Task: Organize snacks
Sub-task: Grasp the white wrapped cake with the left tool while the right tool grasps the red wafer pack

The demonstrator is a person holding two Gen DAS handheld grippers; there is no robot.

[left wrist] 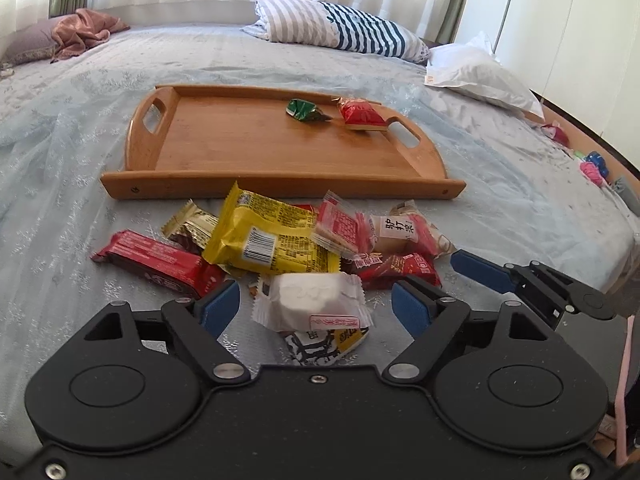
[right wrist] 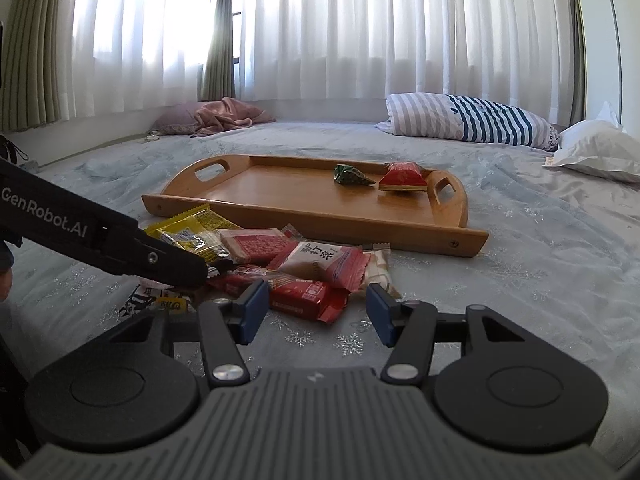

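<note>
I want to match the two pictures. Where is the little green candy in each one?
Left wrist view: the green candy lies on the wooden tray, far right part, left of the red snack.
Right wrist view: the green candy sits right of centre on the tray.
Shared landmark: the striped pillow behind the tray.

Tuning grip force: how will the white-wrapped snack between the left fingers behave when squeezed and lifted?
The white-wrapped snack looks puffy, so its wrapper will probably crumple before the left hand-held gripper meets anything firm. Its glossy film may slip on the pads. It seems light, and it lies partly on another packet, which could shift as it lifts.
</note>
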